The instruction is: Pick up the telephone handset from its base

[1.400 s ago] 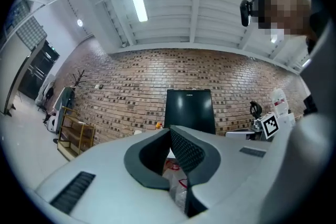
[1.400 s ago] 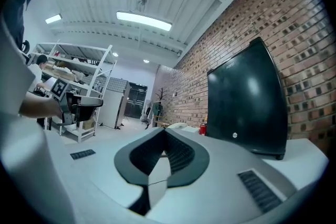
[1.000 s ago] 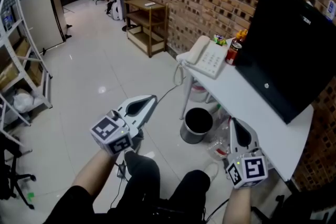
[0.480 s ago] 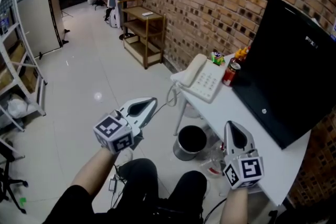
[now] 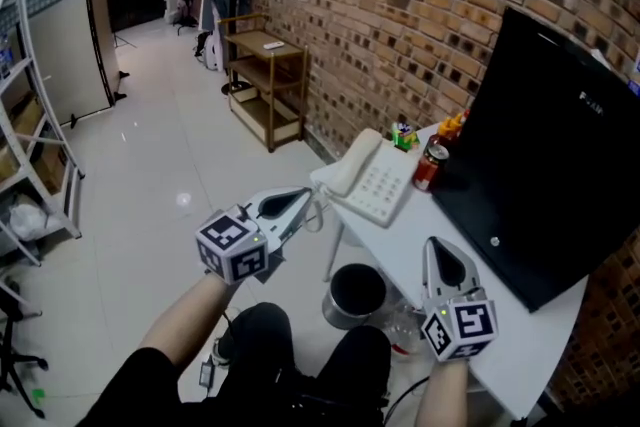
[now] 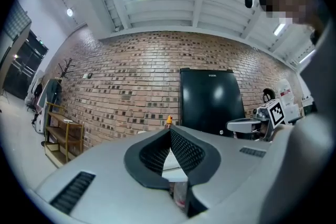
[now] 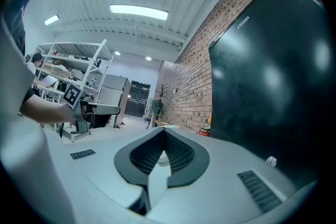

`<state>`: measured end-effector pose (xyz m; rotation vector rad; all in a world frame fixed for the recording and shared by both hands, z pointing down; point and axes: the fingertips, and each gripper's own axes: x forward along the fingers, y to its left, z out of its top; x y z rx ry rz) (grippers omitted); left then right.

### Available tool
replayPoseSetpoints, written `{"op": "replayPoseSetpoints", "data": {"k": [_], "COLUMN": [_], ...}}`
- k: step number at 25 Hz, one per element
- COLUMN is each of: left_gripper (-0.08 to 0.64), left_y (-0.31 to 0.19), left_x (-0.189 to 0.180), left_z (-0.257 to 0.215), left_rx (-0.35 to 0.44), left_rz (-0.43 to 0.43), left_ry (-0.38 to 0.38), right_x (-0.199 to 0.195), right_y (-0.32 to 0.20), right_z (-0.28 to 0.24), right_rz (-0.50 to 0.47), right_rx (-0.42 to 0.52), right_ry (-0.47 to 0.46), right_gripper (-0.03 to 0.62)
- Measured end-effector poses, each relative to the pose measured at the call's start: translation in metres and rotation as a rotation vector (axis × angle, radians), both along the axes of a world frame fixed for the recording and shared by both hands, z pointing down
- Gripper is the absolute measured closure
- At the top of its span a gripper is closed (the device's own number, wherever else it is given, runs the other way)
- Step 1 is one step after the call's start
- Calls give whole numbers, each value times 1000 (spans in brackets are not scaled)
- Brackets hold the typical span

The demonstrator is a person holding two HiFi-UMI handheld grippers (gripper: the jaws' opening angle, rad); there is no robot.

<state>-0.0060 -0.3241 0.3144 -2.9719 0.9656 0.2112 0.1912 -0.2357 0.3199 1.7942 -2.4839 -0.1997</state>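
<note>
A: How do the grey, marker-cubed left gripper (image 5: 302, 197) and right gripper (image 5: 432, 246) stand?
B: Both have their jaws together and hold nothing.
A: And the cream plastic telephone handset (image 5: 350, 165)?
B: It lies at one o'clock from the left gripper, apart from it, cradled on its keypad base (image 5: 385, 187) on the white table (image 5: 425, 213).

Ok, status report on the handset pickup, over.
Left gripper and right gripper shut, empty. Handset on its base, untouched. Red can beside base, not blocking.
</note>
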Motion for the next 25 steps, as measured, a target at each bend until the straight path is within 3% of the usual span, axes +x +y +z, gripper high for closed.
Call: {"op": "replayPoseSetpoints", "data": {"k": [11, 17, 21, 25], "left_gripper": [557, 557, 557, 557], "left_y": [-63, -109, -135, -142], "left_x": [40, 67, 79, 79], "left_z": [-12, -15, -16, -12], "left_rx": [0, -83, -179, -162], "left_rz": [21, 1, -5, -19], "left_ry": [-40, -90, -73, -111], "right_x": [18, 26, 26, 26], "right_y": [-34, -50, -63, -71], "right_z": [-5, -3, -2, 5], "right_rz": [36, 46, 42, 53], "right_rx": [11, 3, -2, -21], "right_ry": [-1, -4, -3, 4], "right_gripper": [583, 583, 583, 583]}}
